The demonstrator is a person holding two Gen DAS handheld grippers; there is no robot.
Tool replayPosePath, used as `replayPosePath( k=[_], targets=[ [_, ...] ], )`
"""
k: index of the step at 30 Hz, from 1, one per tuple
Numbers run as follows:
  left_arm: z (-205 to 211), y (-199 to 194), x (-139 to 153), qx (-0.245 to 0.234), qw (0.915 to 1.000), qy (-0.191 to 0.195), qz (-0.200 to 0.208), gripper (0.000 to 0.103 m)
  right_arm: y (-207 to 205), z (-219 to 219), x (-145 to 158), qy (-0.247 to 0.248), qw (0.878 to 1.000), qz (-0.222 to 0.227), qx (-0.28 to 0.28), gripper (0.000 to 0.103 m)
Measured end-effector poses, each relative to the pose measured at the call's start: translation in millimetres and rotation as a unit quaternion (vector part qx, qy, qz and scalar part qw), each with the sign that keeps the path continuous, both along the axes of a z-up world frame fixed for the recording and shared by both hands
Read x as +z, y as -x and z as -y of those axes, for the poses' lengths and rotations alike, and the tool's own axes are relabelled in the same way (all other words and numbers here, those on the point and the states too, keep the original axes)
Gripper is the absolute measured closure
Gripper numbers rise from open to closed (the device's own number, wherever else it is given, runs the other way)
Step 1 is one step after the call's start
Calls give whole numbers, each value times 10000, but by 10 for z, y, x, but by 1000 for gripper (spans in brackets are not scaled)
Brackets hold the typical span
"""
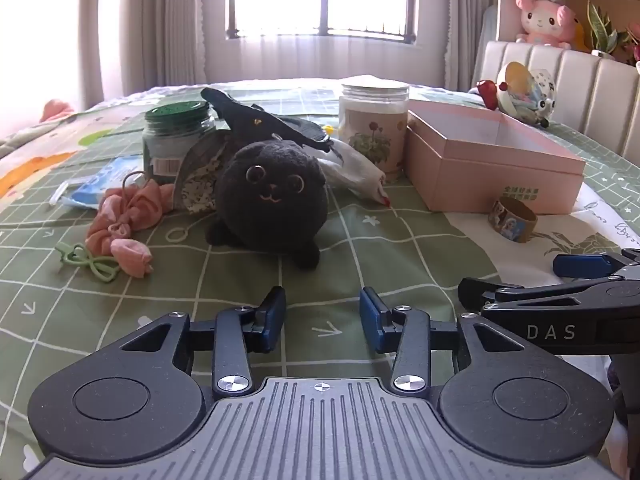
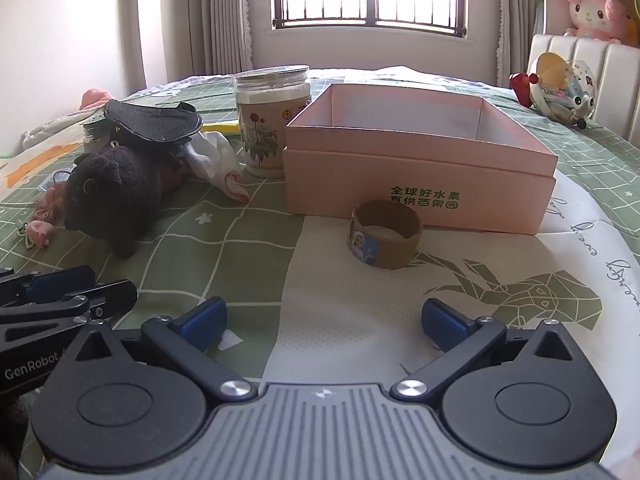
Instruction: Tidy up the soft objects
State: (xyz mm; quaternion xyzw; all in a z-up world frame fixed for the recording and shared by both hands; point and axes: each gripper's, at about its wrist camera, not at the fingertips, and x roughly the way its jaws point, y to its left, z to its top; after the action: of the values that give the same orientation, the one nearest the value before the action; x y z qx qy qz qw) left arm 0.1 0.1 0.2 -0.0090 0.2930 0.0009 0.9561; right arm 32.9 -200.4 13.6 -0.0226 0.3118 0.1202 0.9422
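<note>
A round black plush cat (image 1: 272, 196) lies on the green checked bedspread, straight ahead of my left gripper (image 1: 322, 300), which is open and empty a short way in front of it. A dark fabric piece (image 1: 260, 120) rests on the cat's back, and a white cloth (image 1: 360, 168) lies behind it to the right. Pink fabric flowers (image 1: 128, 216) sit to its left. My right gripper (image 2: 322, 308) stands wide open over the bedspread with nothing between its fingers. Beyond it is the open pink box (image 2: 420, 184), with the plush cat (image 2: 116, 192) off to the left.
A cardboard tape roll (image 2: 386, 236) lies just before the box. A flower-labelled jar (image 2: 272, 120) stands left of the box, and a green-lidded jar (image 1: 176, 136) stands behind the cat. A green hair tie (image 1: 88, 262) and a blue packet (image 1: 108, 184) lie far left. A padded headboard (image 1: 560, 68) rises at the right.
</note>
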Motion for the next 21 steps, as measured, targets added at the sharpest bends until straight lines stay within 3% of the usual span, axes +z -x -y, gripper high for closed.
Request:
replayPosePath(
  k=[21],
  targets=[
    [-14,8,-2,5,10000,8,21,57,3,14,3,-20,10000,1,0,0]
  ],
)
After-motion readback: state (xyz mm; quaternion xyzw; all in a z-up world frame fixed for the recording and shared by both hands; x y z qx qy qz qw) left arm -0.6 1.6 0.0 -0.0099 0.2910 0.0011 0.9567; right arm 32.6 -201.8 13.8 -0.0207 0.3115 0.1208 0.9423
